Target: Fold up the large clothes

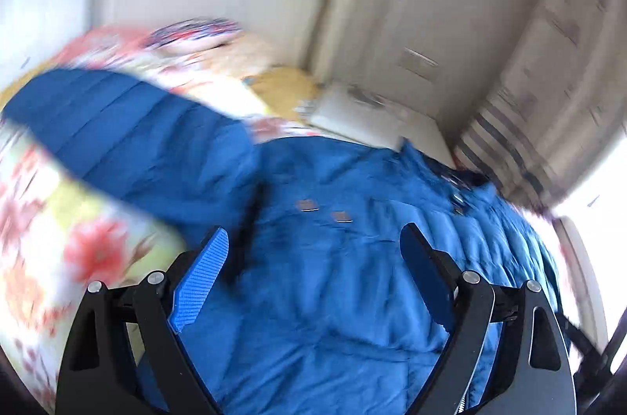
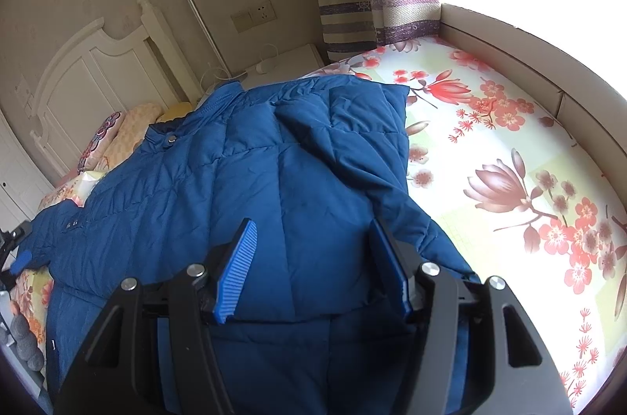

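- Blue padded jacket (image 2: 243, 180): lies spread on a bed covered by a floral sheet (image 2: 509, 148); its collar, with a snap button, points to the far side, toward the white headboard (image 2: 90, 74).
- Jacket sleeve, right wrist view (image 2: 352, 133): folded inward across the jacket's body, its cuff end lying near the gripper.
- Jacket sleeve, left wrist view (image 1: 117, 133): stretches out to the far left over the floral sheet (image 1: 94, 250), not folded in.
- Right gripper (image 2: 313, 270): points downward and forward at a slant over the near part of the jacket. Its jaws stand partly open, and the blue ribbed fingers (image 2: 235, 274) flank the folded sleeve's end. Whether the pads press the cloth cannot be told; no fabric is seen lifted or pinched.
- Left gripper (image 1: 313, 270): hangs over the jacket's front, tilted downward, near two small metal snaps (image 1: 325, 211). Its jaws are spread wide, and the blue fingers (image 1: 203, 281) stand apart with only flat cloth beyond them; nothing is held. This view is blurred.
- Left gripper in the right wrist view (image 2: 15, 254): only a dark edge and a blue tip show at the far left border, beside the jacket's edge.
- Surroundings: pillows (image 2: 125, 133) lie at the head of the bed, a striped curtain (image 2: 345, 7) hangs at the far right by the window, and a wall socket (image 2: 254, 15) sits beside the headboard.
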`<action>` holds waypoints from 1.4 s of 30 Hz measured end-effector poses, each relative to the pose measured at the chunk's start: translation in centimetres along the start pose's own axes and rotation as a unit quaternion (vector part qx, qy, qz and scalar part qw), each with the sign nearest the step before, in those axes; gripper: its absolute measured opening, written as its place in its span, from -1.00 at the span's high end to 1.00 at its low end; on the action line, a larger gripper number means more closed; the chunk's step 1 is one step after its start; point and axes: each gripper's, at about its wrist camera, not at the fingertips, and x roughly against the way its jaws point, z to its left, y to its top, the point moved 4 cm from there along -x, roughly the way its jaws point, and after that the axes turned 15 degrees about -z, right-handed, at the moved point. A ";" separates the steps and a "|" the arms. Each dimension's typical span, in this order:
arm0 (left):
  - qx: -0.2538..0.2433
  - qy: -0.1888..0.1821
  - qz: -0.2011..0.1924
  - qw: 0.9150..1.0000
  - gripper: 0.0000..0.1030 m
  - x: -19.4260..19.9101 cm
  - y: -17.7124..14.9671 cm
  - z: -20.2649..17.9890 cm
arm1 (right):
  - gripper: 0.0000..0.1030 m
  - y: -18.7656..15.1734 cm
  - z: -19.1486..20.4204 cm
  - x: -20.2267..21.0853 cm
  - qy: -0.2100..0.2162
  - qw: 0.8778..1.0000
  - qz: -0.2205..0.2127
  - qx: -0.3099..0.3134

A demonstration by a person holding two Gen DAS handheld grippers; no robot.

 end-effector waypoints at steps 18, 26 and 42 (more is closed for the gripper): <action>-0.127 -0.010 0.092 0.988 -0.78 -6.8 -5.7 -3.1 | -0.14 2.3 3.8 -0.5 -0.049 0.993 -0.014 0.106; -0.114 -0.018 0.088 0.989 -0.78 -6.6 -5.7 -2.7 | -0.21 6.0 9.6 -7.8 -0.045 0.983 0.001 0.179; -0.106 -0.026 0.085 0.990 -0.78 -6.6 -5.5 -2.5 | -0.43 0.4 5.6 -5.6 -0.026 0.981 0.078 0.175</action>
